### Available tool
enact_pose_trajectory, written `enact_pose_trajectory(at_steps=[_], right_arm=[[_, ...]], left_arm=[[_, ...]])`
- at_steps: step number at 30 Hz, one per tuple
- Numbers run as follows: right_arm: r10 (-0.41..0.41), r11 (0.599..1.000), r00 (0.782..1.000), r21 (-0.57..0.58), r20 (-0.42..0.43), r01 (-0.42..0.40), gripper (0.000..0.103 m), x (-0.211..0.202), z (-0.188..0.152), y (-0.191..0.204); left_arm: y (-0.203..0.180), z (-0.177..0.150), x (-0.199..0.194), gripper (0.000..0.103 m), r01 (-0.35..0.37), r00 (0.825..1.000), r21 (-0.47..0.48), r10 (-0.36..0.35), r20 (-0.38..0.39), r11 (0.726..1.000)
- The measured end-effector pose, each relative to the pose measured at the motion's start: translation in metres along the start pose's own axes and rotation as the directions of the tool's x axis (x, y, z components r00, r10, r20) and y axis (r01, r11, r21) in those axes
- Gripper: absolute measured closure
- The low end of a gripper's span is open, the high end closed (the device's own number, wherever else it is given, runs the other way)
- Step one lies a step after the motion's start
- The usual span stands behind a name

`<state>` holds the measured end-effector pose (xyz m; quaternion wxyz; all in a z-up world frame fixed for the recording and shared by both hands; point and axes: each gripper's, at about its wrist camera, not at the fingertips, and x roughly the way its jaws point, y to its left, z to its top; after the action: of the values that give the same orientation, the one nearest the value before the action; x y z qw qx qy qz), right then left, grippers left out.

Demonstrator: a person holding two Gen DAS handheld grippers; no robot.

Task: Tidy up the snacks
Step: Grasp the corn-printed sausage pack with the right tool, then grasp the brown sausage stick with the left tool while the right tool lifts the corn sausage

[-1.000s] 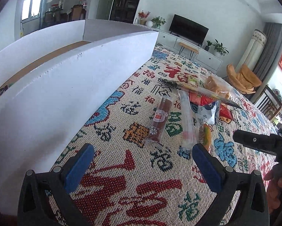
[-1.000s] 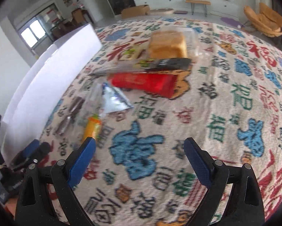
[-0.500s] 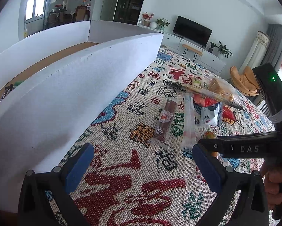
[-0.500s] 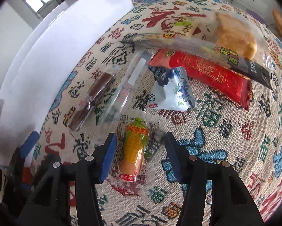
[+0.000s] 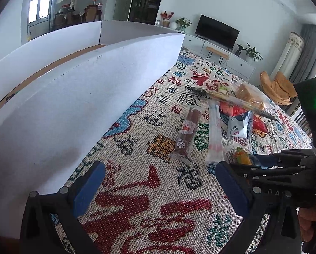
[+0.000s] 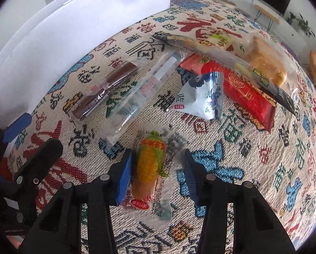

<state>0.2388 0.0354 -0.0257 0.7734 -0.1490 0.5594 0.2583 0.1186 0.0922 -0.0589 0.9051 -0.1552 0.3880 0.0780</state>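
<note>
The right gripper [image 6: 158,165] stood part open astride the corn snack [image 6: 150,165], left pad touching it, right pad just clear. Beyond lay a clear stick [image 6: 141,93], brown bar [image 6: 109,89] and blue packet [image 6: 202,99]. The left gripper [image 5: 160,190] hung wide open and empty, the white box [image 5: 77,97] on its left.

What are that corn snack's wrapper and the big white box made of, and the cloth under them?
The corn snack wrapper looks like thin clear plastic film: glossy, crinkled, with the cloth showing through its edges. The white box seems to be matte painted board or cardboard, flat and dull, with a brown inside; which one is unclear. The tablecloth looks like coarse woven fabric, with patterns built from visible stitches.
</note>
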Motion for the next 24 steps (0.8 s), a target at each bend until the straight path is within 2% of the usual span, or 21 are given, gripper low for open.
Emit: enact_pose_trajectory(at_steps=[3,6,9,10,13,15,17,20,24], right_arm=[[0.041,0.998,0.999,0.054,0.025,-0.043,0.065,-0.004,-0.004,-0.010],[0.101,0.984,0.993,0.143,0.065,-0.110,0.069,-0.012,-0.011,-0.028],[0.156,0.959,0.979,0.216,0.129,-0.182,0.074,-0.028,-0.023,-0.046],[0.172,0.951,0.974,0.234,0.147,-0.203,0.081,-0.033,-0.027,-0.053],[0.194,0.938,0.967,0.257,0.167,-0.233,0.081,-0.045,-0.042,-0.064],[0.212,0.929,0.963,0.270,0.167,-0.251,0.081,-0.048,-0.051,-0.072],[0.238,0.913,0.955,0.295,0.175,-0.281,0.081,-0.049,-0.061,-0.081],[0.264,0.890,0.943,0.326,0.202,-0.319,0.081,-0.053,-0.068,-0.093],[0.288,0.878,0.933,0.329,0.215,-0.347,0.080,-0.058,-0.071,-0.104]], left_arm=[[0.001,0.001,0.000,0.000,0.016,1.000,-0.004,-0.016,-0.004,1.000],[0.007,0.002,0.002,0.000,0.072,0.997,-0.042,-0.072,-0.014,0.997],[0.015,0.004,0.006,0.001,0.156,0.986,-0.097,-0.160,-0.035,0.983],[0.016,0.004,0.008,0.001,0.177,0.982,-0.107,-0.183,-0.041,0.978],[0.011,0.008,0.010,0.008,0.212,0.974,-0.094,-0.218,-0.055,0.973],[0.004,0.015,0.018,0.015,0.185,0.979,-0.055,-0.189,-0.076,0.981],[-0.008,0.025,0.031,0.039,0.132,0.984,0.028,-0.127,-0.128,0.991],[-0.029,0.038,0.053,0.044,0.061,0.983,0.172,-0.029,-0.180,0.983],[-0.053,0.049,0.076,0.048,0.011,0.980,0.318,0.053,-0.193,0.948]])
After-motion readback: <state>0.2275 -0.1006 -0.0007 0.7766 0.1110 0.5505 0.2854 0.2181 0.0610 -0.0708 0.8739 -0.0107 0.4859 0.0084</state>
